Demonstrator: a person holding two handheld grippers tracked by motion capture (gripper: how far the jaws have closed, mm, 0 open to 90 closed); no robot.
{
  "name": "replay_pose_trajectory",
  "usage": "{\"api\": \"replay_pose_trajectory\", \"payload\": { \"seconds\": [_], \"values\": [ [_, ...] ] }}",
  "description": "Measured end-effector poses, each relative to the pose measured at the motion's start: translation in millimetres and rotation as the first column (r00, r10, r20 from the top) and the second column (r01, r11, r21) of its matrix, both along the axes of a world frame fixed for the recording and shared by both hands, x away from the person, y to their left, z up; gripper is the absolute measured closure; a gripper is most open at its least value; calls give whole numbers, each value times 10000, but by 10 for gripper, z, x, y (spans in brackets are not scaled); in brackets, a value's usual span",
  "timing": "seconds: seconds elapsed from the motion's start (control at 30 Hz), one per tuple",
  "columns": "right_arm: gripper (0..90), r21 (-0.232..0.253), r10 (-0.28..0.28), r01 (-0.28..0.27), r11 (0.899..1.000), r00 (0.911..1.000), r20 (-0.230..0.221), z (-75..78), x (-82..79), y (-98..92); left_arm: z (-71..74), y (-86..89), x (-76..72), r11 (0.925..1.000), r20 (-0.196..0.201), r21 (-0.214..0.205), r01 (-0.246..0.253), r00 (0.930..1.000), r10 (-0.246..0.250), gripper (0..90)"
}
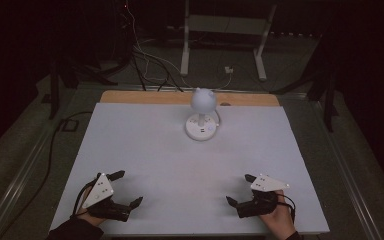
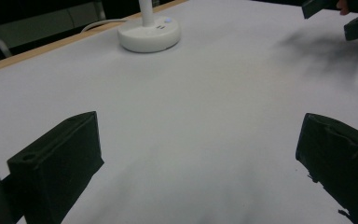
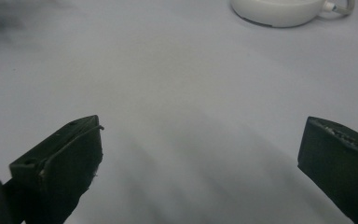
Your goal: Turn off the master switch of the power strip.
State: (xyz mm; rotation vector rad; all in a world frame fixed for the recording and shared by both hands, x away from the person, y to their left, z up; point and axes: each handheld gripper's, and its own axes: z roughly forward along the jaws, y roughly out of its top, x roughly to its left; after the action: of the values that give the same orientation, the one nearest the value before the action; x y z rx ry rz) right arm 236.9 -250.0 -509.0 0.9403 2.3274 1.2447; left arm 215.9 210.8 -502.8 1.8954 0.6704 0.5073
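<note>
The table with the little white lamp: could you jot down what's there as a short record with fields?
surface: white table top with a wooden strip along its far edge
object: white desk lamp, round base, round head, near the far edge at the middle
lamp cable: runs off the back
left gripper: open, near corner, holding nothing
right gripper: open, near corner, holding nothing
surroundings: dark room

The small white round-based desk lamp [image 2: 149, 32] is cut off at its stem in the left gripper view, and only its base edge [image 3: 279, 11] is seen in the right gripper view. The buttons on its base are too small to be read.
</note>
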Motion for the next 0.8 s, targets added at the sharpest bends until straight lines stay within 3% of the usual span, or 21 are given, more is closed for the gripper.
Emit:
{"api": "replay_pose_trajectory", "payload": {
  "seconds": [0.13, 0.53, 0.8],
  "values": [
    [0, -201, 25, -17, 9998, 9993, 368, 38, -20, 40, 1, 1, 0, 10000, 18, -21, -50, 10000, 50, 7],
    [0, 669, -168, 166, 9976, 9999, 23, 308, -45, 83, 1, 9, 7, 9998, 8, -105, -146, 9999, 146, 7],
    [0, 792, -94, 87, 9968, 9999, 88, 406, -49, 128, 4, 4, 3, 9998, -6, -148, -112, 9999, 112, 7]
  ]
}}
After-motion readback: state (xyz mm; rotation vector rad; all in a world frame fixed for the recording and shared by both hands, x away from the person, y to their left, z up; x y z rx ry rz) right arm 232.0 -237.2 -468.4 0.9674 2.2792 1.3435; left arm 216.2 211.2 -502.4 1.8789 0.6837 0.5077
